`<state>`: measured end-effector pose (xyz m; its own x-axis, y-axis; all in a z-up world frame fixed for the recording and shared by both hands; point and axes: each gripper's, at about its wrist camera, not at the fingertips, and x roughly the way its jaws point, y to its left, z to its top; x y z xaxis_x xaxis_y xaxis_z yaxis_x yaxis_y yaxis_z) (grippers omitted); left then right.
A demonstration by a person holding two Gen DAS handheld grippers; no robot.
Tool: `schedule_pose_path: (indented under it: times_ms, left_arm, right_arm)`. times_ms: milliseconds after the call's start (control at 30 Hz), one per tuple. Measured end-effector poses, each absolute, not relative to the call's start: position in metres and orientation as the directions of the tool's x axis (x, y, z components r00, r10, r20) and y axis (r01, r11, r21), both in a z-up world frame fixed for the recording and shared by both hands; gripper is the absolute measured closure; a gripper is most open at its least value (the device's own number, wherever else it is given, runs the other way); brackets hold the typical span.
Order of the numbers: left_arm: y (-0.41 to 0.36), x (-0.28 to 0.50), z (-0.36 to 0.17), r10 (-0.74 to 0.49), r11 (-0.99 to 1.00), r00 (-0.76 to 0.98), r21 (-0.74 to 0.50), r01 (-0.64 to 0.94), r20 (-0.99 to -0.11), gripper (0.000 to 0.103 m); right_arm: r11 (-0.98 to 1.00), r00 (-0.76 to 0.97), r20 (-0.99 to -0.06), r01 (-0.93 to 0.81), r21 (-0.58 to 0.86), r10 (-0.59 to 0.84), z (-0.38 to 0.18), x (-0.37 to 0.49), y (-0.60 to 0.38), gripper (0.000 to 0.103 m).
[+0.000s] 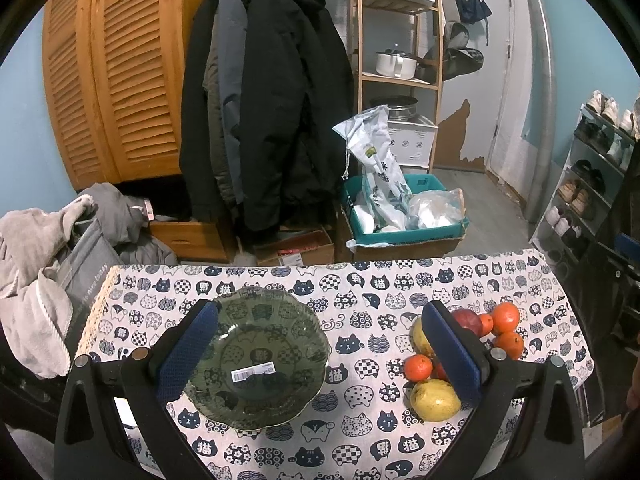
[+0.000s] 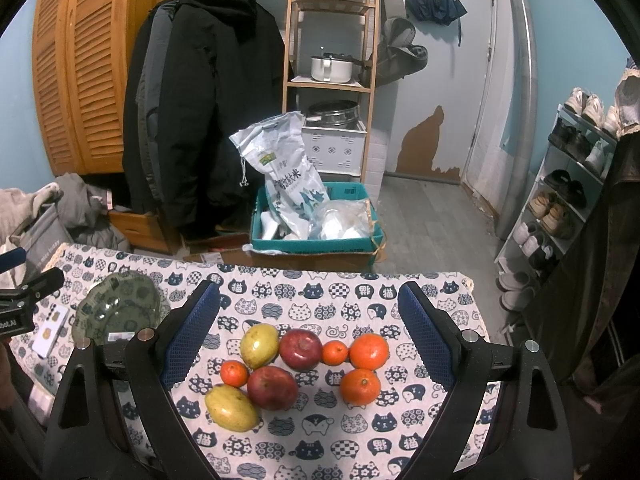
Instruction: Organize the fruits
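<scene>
Both grippers are held spread wide above the table, nothing pinched between their blue pads. Beneath the left gripper [image 1: 320,352] a green glass plate [image 1: 256,356] is framed, lying flat on the cat-print tablecloth [image 1: 360,432] with a barcode sticker showing. Under the right gripper [image 2: 310,336] the fruit is clustered: two yellow mangoes [image 2: 231,407], two red apples [image 2: 301,349] and four oranges [image 2: 369,352], several touching. The plate is seen well apart to their left. Coats [image 2: 200,100] are hung beyond the table.
</scene>
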<state>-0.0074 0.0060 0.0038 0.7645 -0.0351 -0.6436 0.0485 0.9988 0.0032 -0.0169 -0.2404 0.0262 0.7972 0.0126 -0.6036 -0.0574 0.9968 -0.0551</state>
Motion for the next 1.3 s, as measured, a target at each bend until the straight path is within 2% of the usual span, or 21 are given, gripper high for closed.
schedule_pose_path:
  times_ms: [467,700,800,967,1300]
  left_arm:
    - [0.009,-0.006,-0.004,-0.082,0.996,0.748,-0.04,0.075,-0.659,0.0]
    - [0.008,0.003,-0.018,-0.053,0.998,0.723,-0.025,0.05,-0.689,0.0]
    - [0.005,0.008,-0.026,-0.103,0.994,0.698,-0.059,0.087,-0.709,0.0]
    - [-0.004,0.017,-0.044,-0.132,0.991,0.648,-0.076,0.113,-0.75,0.0]
    - [-0.047,0.029,-0.088,-0.1,0.985,0.524,-0.011,0.17,-0.846,0.0]
  right_arm:
    - [0.996,0.809,-0.587,-0.054,-0.073,0.001,0.03,-0.014,-0.238,0.014]
    - [0.995,0.817,-0.576,-0.035,-0.093,-0.025,0.035,-0.014,-0.25,0.014]
    - [0.995,0.809,-0.587,-0.023,-0.101,-0.041,0.027,-0.013,-0.255,0.014]
    - [0.995,0.77,-0.635,-0.009,-0.101,-0.058,0.012,-0.007,-0.266,0.014]
    - [0.998,0.633,-0.772,0.015,-0.056,-0.052,-0.046,0.001,-0.296,0.014]
